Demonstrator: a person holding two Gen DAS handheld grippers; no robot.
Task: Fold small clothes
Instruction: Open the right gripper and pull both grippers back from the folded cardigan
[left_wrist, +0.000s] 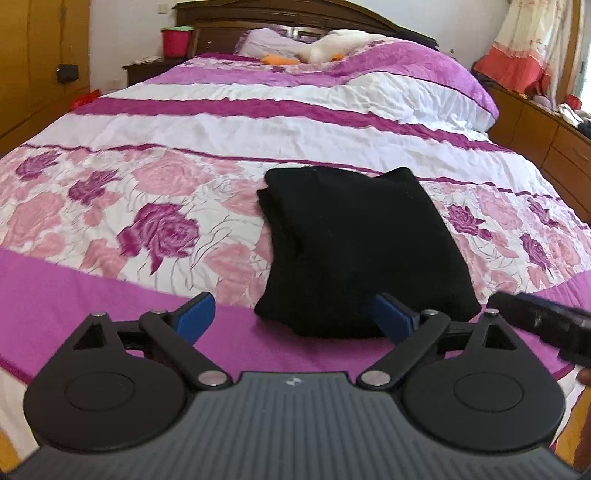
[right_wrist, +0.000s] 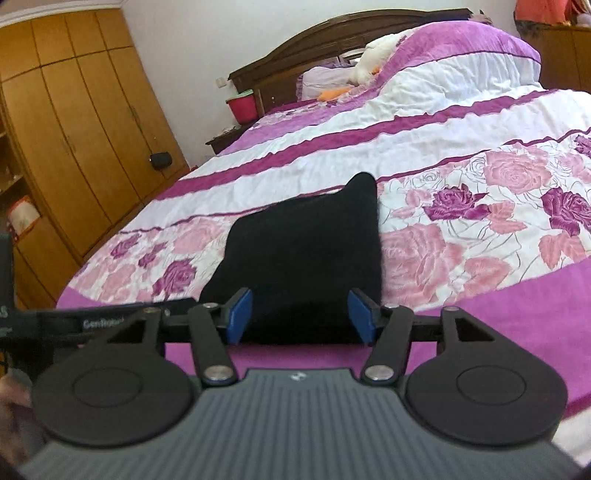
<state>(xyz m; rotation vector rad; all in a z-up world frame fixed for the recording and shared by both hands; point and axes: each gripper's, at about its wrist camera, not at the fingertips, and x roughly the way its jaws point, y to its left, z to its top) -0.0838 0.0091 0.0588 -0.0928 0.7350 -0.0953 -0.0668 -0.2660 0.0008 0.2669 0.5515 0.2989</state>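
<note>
A black garment (left_wrist: 354, 243) lies folded into a thick rectangle on the bed's floral cover (left_wrist: 147, 206), its near edge on the plain purple band. My left gripper (left_wrist: 295, 319) hovers just short of that near edge. Its blue pads (left_wrist: 197, 317) stand wide apart and grip nothing. In the right wrist view the same black garment (right_wrist: 306, 254) fills the gap ahead of my right gripper (right_wrist: 300, 314). Those blue pads (right_wrist: 240, 314) stand apart and do not press on the cloth. The right gripper also shows blurred at the garment's near right corner in the left wrist view.
Wooden wardrobes (right_wrist: 74, 122) line the left wall. A red bucket (left_wrist: 175, 40) sits on a bedside stand. Pillows and a white plush toy (left_wrist: 332, 46) lie at the headboard, with a folded quilt (left_wrist: 424, 85) on the right. Low wooden drawers (left_wrist: 554, 147) run along the right side.
</note>
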